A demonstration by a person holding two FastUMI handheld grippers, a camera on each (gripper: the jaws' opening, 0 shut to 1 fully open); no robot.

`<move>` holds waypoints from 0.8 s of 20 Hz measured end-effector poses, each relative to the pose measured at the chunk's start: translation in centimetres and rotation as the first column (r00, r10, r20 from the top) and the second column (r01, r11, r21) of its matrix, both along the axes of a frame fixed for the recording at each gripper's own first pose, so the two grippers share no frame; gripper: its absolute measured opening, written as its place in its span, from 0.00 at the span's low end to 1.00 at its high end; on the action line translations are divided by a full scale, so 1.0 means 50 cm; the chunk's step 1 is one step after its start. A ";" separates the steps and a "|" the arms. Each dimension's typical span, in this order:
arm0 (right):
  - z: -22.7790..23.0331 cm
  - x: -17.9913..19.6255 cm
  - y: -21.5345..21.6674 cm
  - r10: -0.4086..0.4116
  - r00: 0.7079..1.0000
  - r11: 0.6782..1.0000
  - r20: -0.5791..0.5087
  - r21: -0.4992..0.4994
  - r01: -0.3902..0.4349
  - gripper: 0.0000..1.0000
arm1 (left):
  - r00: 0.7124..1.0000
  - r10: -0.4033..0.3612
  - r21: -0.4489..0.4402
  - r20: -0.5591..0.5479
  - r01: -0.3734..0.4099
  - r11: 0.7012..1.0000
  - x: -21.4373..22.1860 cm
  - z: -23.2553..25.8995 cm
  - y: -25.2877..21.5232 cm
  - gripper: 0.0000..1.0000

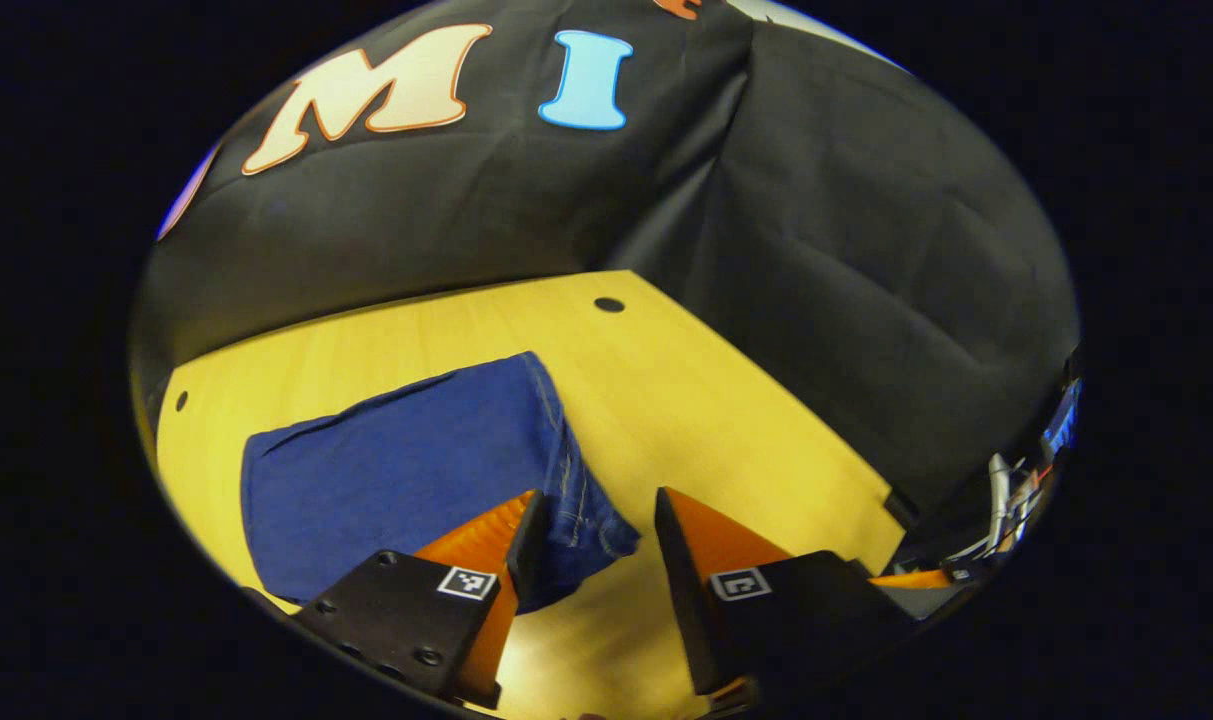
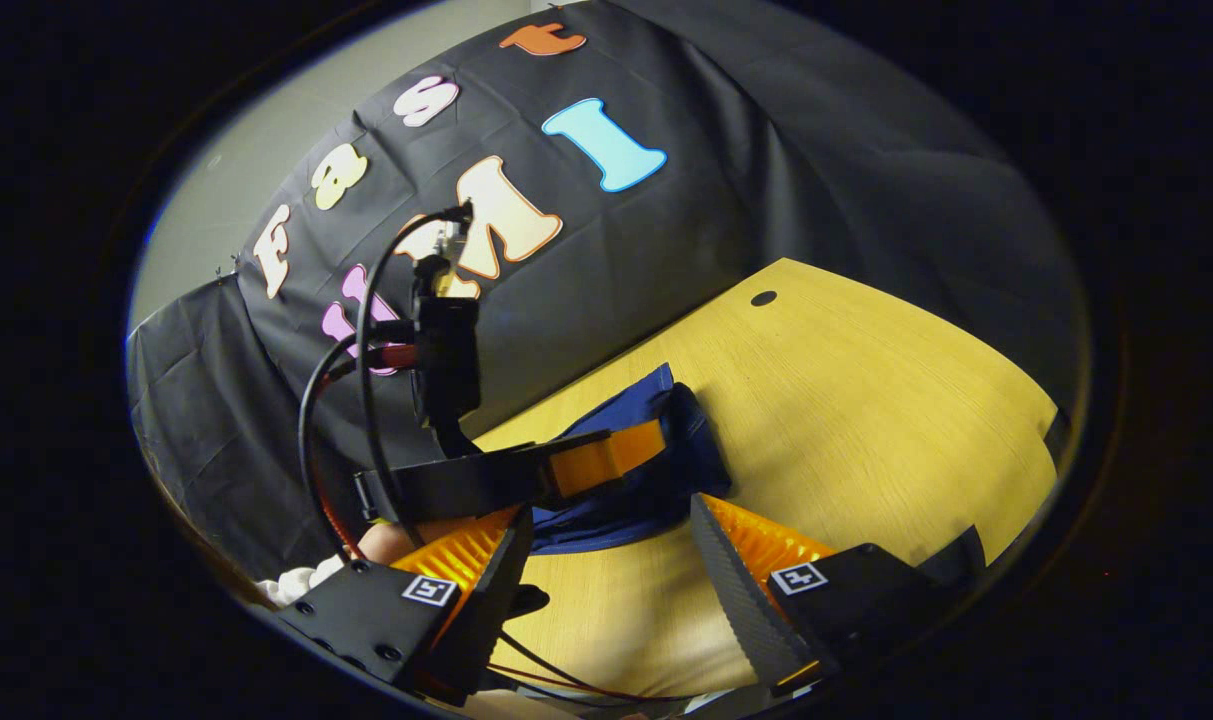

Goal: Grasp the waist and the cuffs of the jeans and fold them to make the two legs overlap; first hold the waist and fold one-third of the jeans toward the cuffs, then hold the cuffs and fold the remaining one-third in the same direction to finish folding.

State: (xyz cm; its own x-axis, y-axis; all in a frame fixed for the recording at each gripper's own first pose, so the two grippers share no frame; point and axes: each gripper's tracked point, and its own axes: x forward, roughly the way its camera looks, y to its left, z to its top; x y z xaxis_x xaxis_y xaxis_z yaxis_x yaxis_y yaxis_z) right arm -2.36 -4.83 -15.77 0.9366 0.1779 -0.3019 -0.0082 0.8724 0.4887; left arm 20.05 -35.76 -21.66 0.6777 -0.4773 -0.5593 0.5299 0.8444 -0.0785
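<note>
In the left gripper view, the left gripper (image 1: 594, 520) is wide open and holds nothing; bare table (image 1: 726, 420) shows between its fingers. Just beyond its tips lie the jeans (image 1: 416, 470), folded into a flat block on the table, with a seam edge near one fingertip. In the right gripper view, the right gripper (image 2: 611, 525) is also wide open and empty. Beyond it, the left gripper (image 2: 606, 455) is above the jeans (image 2: 656, 450). Farther back is the wall (image 2: 726, 180).

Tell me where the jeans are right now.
The jeans lie folded on the yellow table, just ahead of the open left claw; in the right gripper view they sit beyond that claw.
</note>
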 end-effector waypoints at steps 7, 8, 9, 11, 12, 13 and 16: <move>0.023 0.002 0.045 0.029 0.999 0.999 0.028 -0.031 -0.028 0.98 | 0.979 0.130 -0.074 0.155 -0.120 0.990 0.011 0.143 0.157 0.88; 0.028 0.007 0.058 0.036 0.999 0.999 0.033 -0.040 -0.035 0.98 | 0.976 0.152 -0.081 0.155 -0.141 0.987 0.006 0.154 0.190 0.88; 0.033 0.013 0.071 0.041 0.998 0.998 0.037 -0.048 -0.039 0.98 | 0.971 0.176 -0.093 0.160 -0.163 0.982 0.002 0.166 0.224 0.88; 0.042 0.025 0.094 0.045 0.998 0.997 0.042 -0.062 -0.042 0.98 | 0.962 0.219 -0.101 0.164 -0.205 0.974 -0.007 0.184 0.298 0.88; 0.049 0.032 0.106 0.042 0.998 0.997 0.048 -0.068 -0.039 0.98 | 0.957 0.239 -0.099 0.168 -0.224 0.969 -0.011 0.193 0.333 0.88; 0.055 0.040 0.118 0.041 0.998 0.997 0.054 -0.074 -0.037 0.98 | 0.952 0.254 -0.097 0.172 -0.240 0.966 -0.017 0.200 0.366 0.92; 0.073 0.059 0.145 0.028 0.997 0.996 0.066 -0.090 -0.022 0.98 | 0.943 0.284 -0.091 0.175 -0.272 0.958 -0.031 0.212 0.443 0.88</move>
